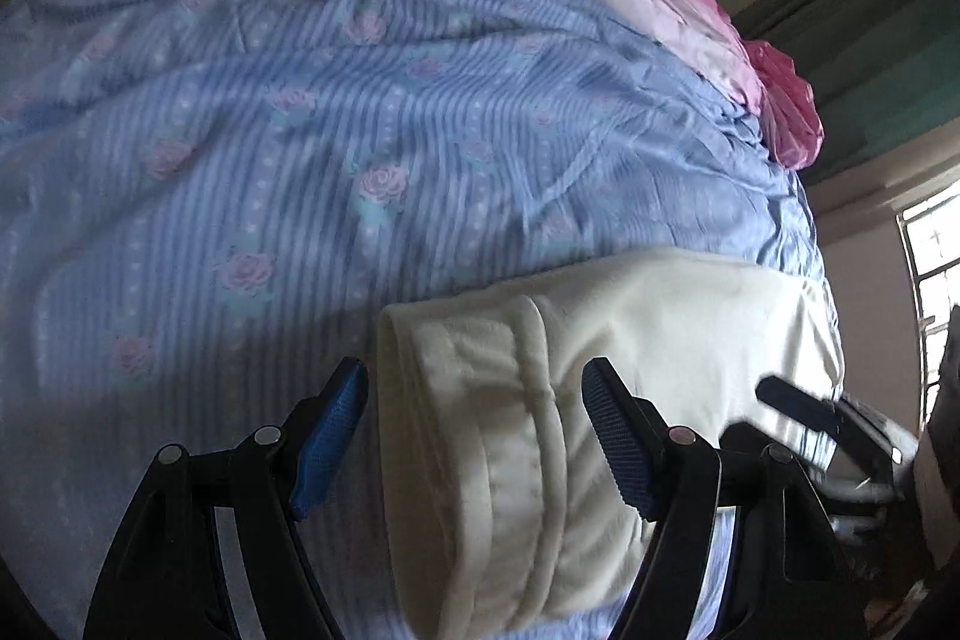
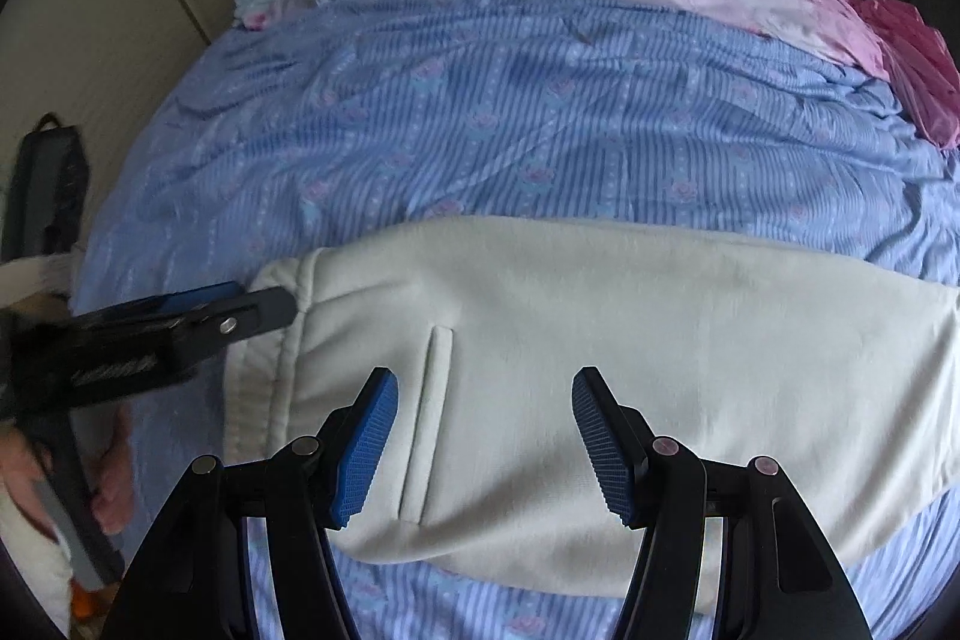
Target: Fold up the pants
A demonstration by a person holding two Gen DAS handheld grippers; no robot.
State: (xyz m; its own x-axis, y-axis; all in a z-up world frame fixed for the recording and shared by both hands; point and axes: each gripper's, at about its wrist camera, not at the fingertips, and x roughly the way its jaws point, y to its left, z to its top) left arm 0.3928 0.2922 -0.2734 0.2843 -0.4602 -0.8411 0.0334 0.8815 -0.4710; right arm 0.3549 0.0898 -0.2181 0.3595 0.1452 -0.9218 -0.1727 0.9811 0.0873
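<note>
We have the cream pants (image 2: 600,316) lying flat across the near edge of the blue striped bedspread (image 2: 540,118), long axis running left to right. Our left gripper (image 1: 474,436) straddles the waistband end, jaws open and empty; our right gripper (image 2: 483,442) hangs open over the hip, holding nothing.

Pants (image 2: 600,316) far leg end cut off at right edge of right wrist view; near hem hidden behind right gripper (image 2: 483,436) arms; dark object (image 2: 51,184) at left unidentifiable
</note>
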